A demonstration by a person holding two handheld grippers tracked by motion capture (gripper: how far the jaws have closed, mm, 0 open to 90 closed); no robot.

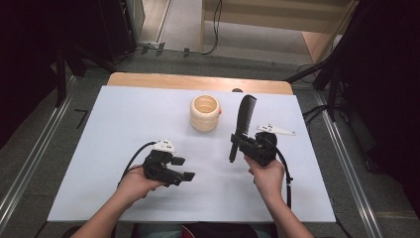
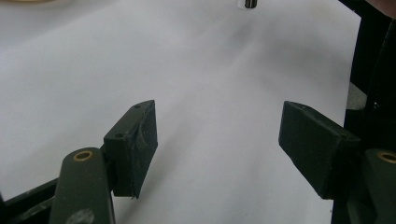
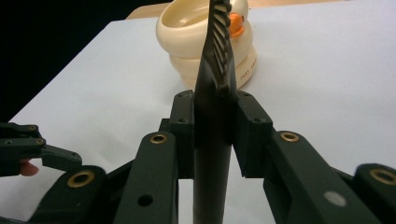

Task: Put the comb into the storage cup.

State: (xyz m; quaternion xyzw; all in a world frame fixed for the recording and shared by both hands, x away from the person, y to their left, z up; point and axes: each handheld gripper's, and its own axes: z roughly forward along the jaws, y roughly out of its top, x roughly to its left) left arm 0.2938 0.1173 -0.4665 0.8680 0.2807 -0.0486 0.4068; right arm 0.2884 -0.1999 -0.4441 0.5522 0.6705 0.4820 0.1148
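A black comb (image 1: 243, 119) stands upright off the table, its handle clamped in my right gripper (image 1: 236, 140), which is shut on it right of centre. In the right gripper view the comb (image 3: 215, 70) rises between the two pads, teeth end up. A cream ring-shaped cup (image 1: 205, 113) with an orange spot sits just left of the comb, behind it in the right gripper view (image 3: 187, 32). My left gripper (image 1: 183, 168) rests low at the front left, jaws open and pointing right. Nothing lies between its pads (image 2: 135, 144), only white table.
The white table sheet (image 1: 124, 124) covers a wooden top. The grey plate (image 1: 275, 130) on the right gripper sticks out to the right. The table's right edge (image 2: 352, 65) and a dark drop show in the left gripper view.
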